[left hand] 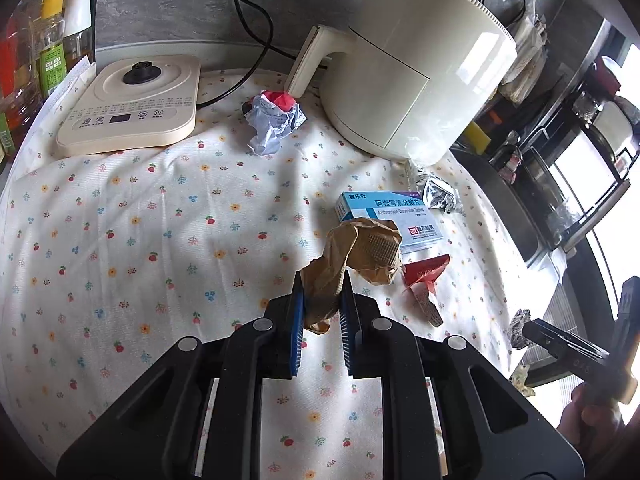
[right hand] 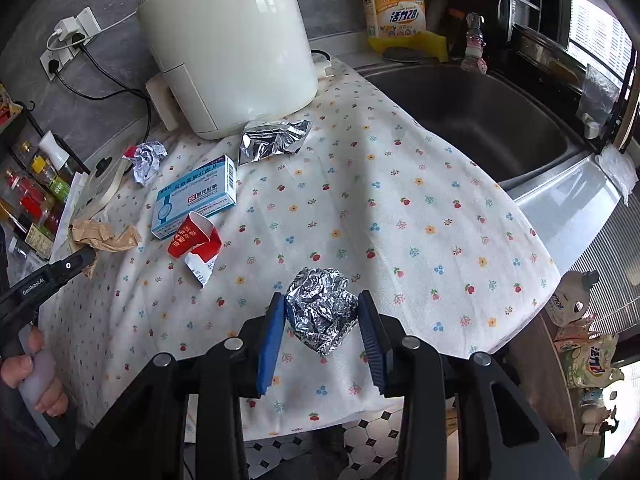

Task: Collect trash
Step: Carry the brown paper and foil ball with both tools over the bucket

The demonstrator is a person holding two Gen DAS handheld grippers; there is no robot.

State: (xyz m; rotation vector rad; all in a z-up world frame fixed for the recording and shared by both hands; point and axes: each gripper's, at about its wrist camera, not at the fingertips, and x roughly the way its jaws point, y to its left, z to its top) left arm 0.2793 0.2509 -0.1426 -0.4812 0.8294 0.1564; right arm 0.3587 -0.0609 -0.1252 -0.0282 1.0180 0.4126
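Observation:
My left gripper [left hand: 321, 284] is shut on a crumpled brown paper wad [left hand: 356, 256] and holds it above the flowered cloth [left hand: 140, 240]. The wad also shows in the right wrist view [right hand: 104, 236]. My right gripper [right hand: 322, 304] is shut on a crumpled foil ball [right hand: 322, 310] near the cloth's front edge. The foil ball also shows in the left wrist view [left hand: 520, 328]. On the cloth lie a blue medicine box [left hand: 390, 214] [right hand: 196, 196], a torn red wrapper [left hand: 424, 280] [right hand: 196, 244], a silver foil pouch [left hand: 438, 196] [right hand: 274, 142] and a crumpled white paper [left hand: 272, 120] [right hand: 146, 158].
A cream air fryer [left hand: 412, 68] [right hand: 228, 40] stands at the back. A kettle base [left hand: 132, 108] sits at the left with bottles [left hand: 48, 52] beside it. A steel sink [right hand: 480, 116] lies right of the cloth, with a yellow detergent bottle [right hand: 394, 4] behind it. Cables [left hand: 248, 20] run along the wall.

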